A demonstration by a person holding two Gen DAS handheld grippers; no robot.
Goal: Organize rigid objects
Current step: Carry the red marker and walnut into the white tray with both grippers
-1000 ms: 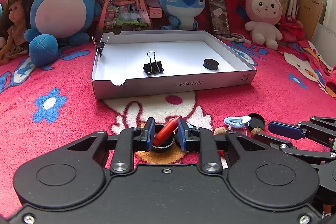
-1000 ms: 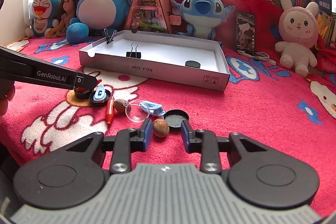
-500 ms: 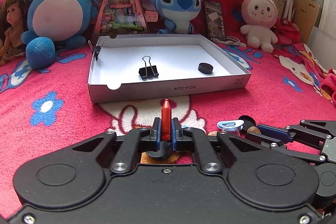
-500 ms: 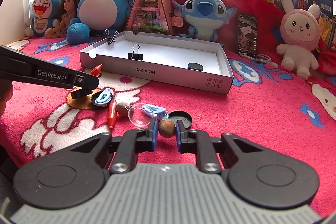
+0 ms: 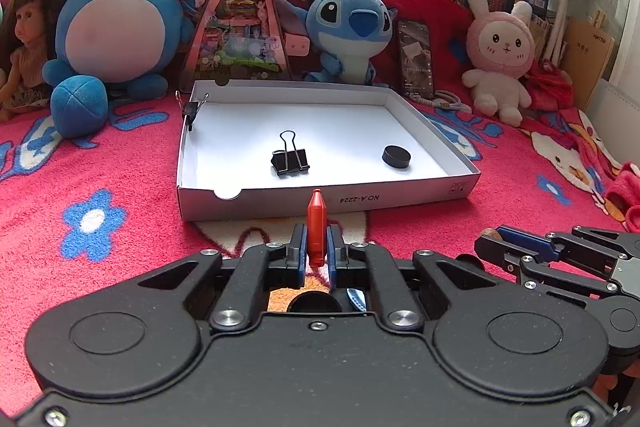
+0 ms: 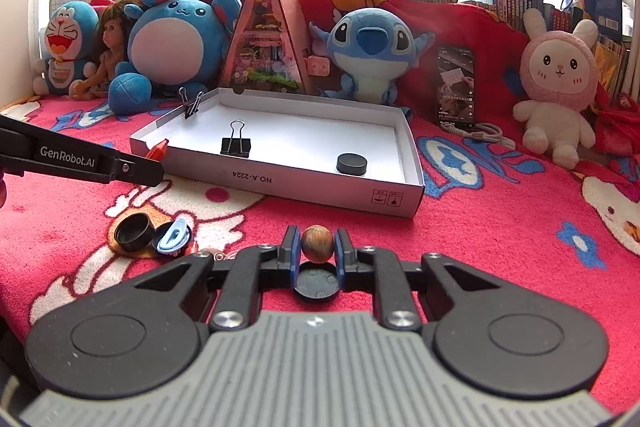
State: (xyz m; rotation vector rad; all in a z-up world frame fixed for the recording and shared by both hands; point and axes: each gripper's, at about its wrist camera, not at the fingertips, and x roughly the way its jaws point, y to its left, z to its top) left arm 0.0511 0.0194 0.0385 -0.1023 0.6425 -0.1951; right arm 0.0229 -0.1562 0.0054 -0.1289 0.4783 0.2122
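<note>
My left gripper [image 5: 316, 247] is shut on a red crayon [image 5: 316, 227] that points forward, held above the blanket just in front of the white cardboard tray [image 5: 400, 193]. My right gripper [image 6: 317, 247] is shut on a brown nut [image 6: 317, 243], lifted above a black lid [image 6: 318, 283]. The tray [image 6: 304, 183] holds a black binder clip [image 5: 290, 159] and a black round cap [image 5: 396, 157]; a second clip [image 5: 193, 109] grips its far left corner. The left gripper [image 6: 154, 169] with the crayon tip [image 6: 159, 149] shows in the right wrist view.
On the red blanket lie a black cap [image 6: 134, 233] and a blue clip on a black lid [image 6: 172, 237]. Plush toys [image 5: 120, 31], a triangular toy house [image 5: 240, 27], a phone [image 5: 416, 59] and a doll stand behind the tray.
My left gripper closed on the red crayon and lifted it toward the tray. My right gripper closed on the brown nut and raised it off the blanket.
</note>
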